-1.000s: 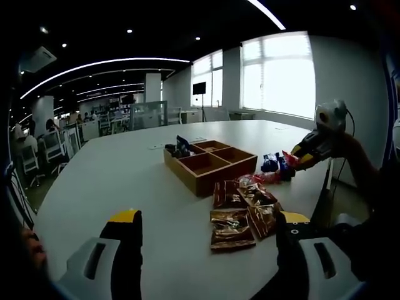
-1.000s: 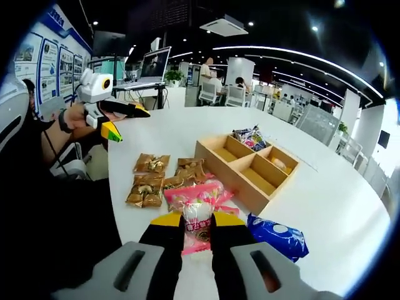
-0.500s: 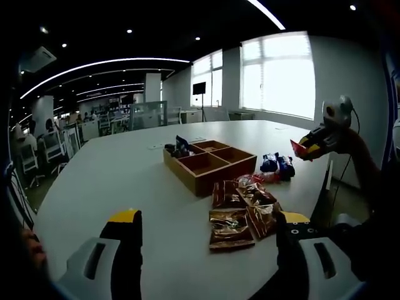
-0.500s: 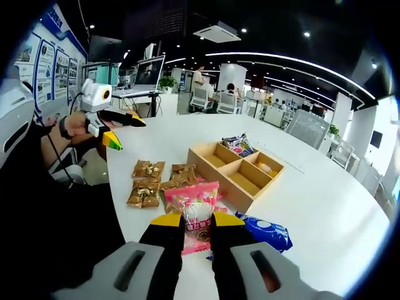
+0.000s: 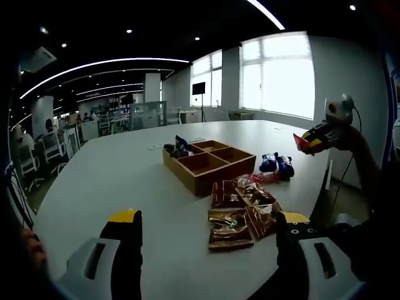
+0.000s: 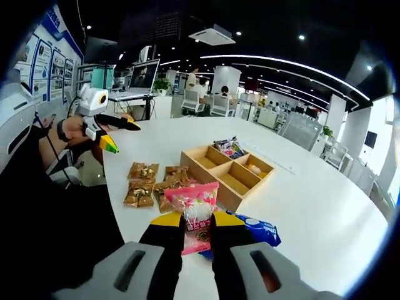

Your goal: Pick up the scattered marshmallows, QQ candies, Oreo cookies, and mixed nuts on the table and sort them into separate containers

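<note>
Marshmallow packet (image 6: 195, 219), pink, clamped between right gripper (image 6: 197, 226) jaws, held above table (image 6: 325, 219). Blue Oreo packet (image 6: 259, 229) on table just beyond, right of jaws. Left gripper (image 5: 209, 228) jaws wide apart, holding nothing, above table edge. Brown nut packets (image 5: 240, 215) lie clustered between its jaws. Farther: wooden divided tray (image 5: 209, 164), upright, colourful candy packets (image 5: 179, 147) in far compartment.

hidden: lower part of pink packet (image 6: 197, 219) sits between right tongs (image 6: 197, 226) | blue packet (image 6: 261, 230) partly behind them | too small: wooden tray (image 5: 209, 164) contents, brown packets' (image 5: 240, 212) print | cut off: counter (image 5: 112, 181) near edge
</note>
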Motion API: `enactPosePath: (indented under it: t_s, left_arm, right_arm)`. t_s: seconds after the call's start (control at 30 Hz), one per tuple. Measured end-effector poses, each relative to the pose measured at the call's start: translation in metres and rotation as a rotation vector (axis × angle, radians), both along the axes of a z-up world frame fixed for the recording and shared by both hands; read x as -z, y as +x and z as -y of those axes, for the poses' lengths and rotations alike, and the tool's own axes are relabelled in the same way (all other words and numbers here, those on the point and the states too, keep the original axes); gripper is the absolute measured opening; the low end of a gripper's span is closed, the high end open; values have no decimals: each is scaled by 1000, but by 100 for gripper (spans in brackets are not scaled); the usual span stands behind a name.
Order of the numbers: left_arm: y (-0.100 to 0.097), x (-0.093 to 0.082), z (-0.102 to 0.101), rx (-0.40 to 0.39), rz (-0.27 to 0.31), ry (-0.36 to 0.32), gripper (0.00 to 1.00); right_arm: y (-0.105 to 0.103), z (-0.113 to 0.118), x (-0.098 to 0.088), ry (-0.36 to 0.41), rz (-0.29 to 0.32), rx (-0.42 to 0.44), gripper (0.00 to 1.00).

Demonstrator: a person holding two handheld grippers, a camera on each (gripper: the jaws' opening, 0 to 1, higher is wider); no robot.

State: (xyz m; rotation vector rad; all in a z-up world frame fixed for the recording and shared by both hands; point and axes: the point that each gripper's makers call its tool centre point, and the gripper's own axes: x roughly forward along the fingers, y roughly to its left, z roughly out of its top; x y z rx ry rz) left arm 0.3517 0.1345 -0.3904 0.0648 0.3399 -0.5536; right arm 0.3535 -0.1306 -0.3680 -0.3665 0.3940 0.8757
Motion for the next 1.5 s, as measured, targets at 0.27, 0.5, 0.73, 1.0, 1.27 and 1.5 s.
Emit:
enactPosePath:
  t_s: [0.27, 0.5, 0.73, 1.0, 1.27, 1.5]
  left_arm:
    - [-1, -1, 0, -1, 3, 0, 92]
    - [-2, -2, 1, 2, 3, 2, 92]
    - [-2, -3, 0, 0, 4, 7, 92]
    - [-2, -4, 0, 6, 5, 9, 91]
    - [-3, -7, -2, 7, 9, 16, 91]
    - [-3, -6, -4, 6, 5, 10, 91]
  right_arm:
    - [4, 0, -12, 0, 26, 3, 12]
    - [13, -1, -23, 4, 45, -5, 12]
    - [22, -8, -39, 21, 70, -24, 12]
    - [34, -18, -55, 12, 100, -43, 12]
    - [51, -34, -71, -7, 135, -64, 12]
    - [74, -42, -69, -19, 147, -31, 12]
